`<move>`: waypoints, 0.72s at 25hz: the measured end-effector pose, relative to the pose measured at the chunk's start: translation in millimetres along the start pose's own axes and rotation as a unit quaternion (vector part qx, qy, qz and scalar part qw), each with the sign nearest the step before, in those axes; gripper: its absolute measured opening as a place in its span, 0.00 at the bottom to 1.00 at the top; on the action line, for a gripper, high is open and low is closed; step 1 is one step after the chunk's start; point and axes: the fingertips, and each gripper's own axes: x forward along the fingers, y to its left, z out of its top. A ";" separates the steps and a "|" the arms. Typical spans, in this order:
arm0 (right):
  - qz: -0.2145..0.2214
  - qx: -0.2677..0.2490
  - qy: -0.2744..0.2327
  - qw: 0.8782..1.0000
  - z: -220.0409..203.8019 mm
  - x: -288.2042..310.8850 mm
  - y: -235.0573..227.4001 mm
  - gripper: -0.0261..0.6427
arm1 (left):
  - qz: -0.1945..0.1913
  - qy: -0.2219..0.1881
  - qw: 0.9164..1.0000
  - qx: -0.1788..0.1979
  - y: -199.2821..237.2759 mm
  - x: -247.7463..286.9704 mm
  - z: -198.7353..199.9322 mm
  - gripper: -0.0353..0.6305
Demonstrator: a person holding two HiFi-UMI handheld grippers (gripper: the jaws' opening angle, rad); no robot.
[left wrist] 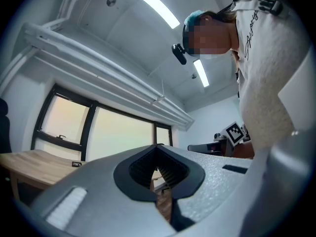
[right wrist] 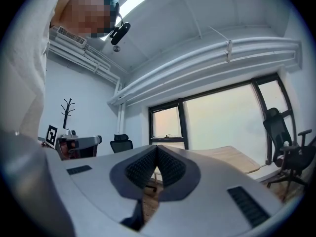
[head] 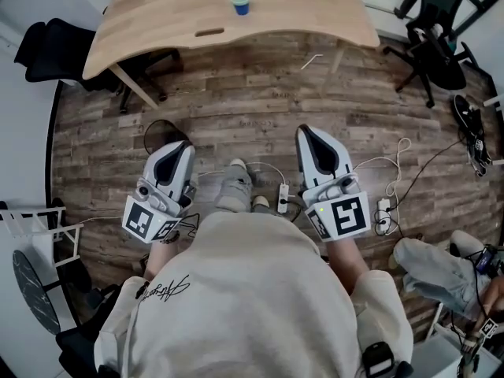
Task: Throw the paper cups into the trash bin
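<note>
As hand-held grippers (head: 183,145) (head: 306,131) hover, cup (head: 240,4) stands well beyond.

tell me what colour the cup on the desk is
Blue cup; head view shows it best.

Office room with a wooden table on a plank floor, seen from above.
The pale table (head: 157,14) stands on the dark wood floor (head: 236,101). A black office chair (head: 55,46) sits off its left end and a second black chair (head: 433,50) off its right. A white power strip (head: 283,198) and loose white cables (head: 398,160) lie on the floor.
</note>
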 end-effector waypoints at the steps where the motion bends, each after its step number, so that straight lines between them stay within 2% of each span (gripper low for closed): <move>1: 0.002 0.001 0.002 1.000 -2.0 0.4 0.0 0.06 | -0.001 0.001 1.000 -0.001 -1.2 0.6 -1.6 0.06; 10: 0.002 -0.010 0.004 1.000 -2.6 24.7 -12.9 0.06 | -0.020 0.002 1.000 0.000 14.6 24.0 -10.0 0.06; 18: 0.003 -0.017 0.008 1.000 -9.0 71.7 -30.4 0.06 | -0.042 0.001 0.999 -0.003 51.6 62.9 -23.2 0.06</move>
